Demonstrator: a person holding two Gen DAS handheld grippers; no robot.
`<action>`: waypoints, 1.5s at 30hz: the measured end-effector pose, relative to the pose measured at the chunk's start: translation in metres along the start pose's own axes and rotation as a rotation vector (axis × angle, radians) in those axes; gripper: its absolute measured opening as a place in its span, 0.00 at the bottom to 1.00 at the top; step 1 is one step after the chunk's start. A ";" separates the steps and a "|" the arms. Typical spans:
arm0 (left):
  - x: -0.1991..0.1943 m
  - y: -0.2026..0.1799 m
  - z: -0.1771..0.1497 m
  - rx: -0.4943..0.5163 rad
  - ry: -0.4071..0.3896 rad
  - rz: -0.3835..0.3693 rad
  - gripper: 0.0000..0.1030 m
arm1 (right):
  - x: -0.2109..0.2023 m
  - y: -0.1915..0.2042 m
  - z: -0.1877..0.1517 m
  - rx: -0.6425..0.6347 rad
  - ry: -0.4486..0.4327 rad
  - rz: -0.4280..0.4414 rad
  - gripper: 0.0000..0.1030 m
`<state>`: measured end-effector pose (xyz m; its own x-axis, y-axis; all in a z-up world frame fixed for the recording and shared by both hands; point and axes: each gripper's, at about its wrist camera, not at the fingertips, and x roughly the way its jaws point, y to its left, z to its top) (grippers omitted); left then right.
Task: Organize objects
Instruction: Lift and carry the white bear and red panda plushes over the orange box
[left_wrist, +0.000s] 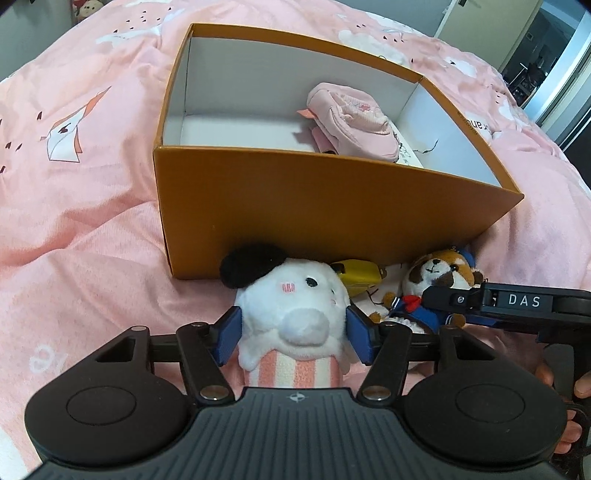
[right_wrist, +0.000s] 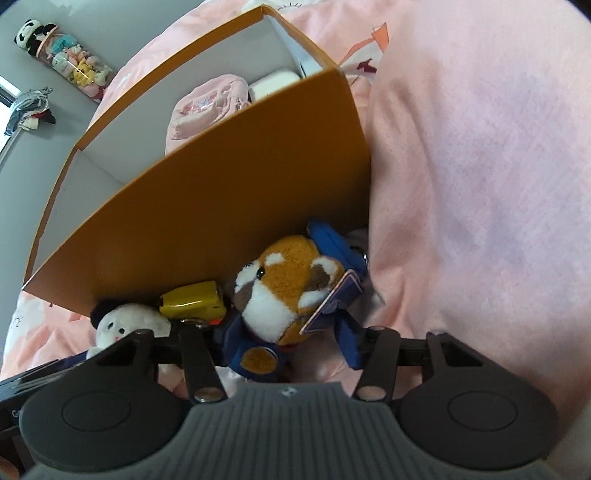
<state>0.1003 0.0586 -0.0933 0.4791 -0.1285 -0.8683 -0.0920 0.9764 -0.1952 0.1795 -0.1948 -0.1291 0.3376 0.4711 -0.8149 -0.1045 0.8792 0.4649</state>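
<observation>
Left wrist view, my left gripper (left_wrist: 293, 334): blue pads (left_wrist: 229, 338) sit on either side of the white plush toy with one black ear and a pink-and-white striped body (left_wrist: 295, 306); jaws closed onto its head, pads touching both flanks
Right wrist view, my right gripper (right_wrist: 288, 332): blue fingers flank the brown-and-white plush dog in a navy sailor suit (right_wrist: 284, 291); jaws clamped on it, its head poking up between them
White plush: lies on the pink printed bedspread (left_wrist: 92, 166), just in front of the box's near wall; seen small at lower left from the right wrist (right_wrist: 125, 325)
Plush dog: just beside the white plush, on its right in the left wrist view (left_wrist: 439, 280); close against the box wall; my right gripper's black arm marked DAS (left_wrist: 517, 301) crosses in front of it
Small yellow glossy toy (right_wrist: 194, 304): between the two plushes, touching the foot of the box wall; also visible from the left (left_wrist: 356, 277)
Open orange cardboard box with white inside (left_wrist: 314, 206): stands on the bedspread beyond the toys; tilted in the right wrist view (right_wrist: 221, 206)
Pale pink fabric pouch (left_wrist: 351, 118): inside the box, toward its right rear corner; something white lies beside it in the right wrist view, too hidden to name
Far off: clear tube of small plush toys (right_wrist: 70, 62) against the grey wall
</observation>
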 end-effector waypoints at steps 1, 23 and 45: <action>0.000 0.001 -0.001 -0.006 -0.004 0.000 0.65 | 0.002 -0.002 0.000 -0.002 0.004 0.005 0.49; -0.114 0.002 0.011 -0.130 -0.329 -0.269 0.60 | -0.131 0.069 0.000 -0.279 -0.244 0.156 0.34; -0.048 0.024 0.143 -0.159 -0.287 -0.041 0.53 | -0.033 0.125 0.125 -0.448 -0.116 0.215 0.33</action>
<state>0.2002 0.1134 0.0085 0.7094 -0.0915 -0.6989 -0.1916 0.9292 -0.3161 0.2724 -0.1096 -0.0007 0.3632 0.6560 -0.6616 -0.5652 0.7196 0.4033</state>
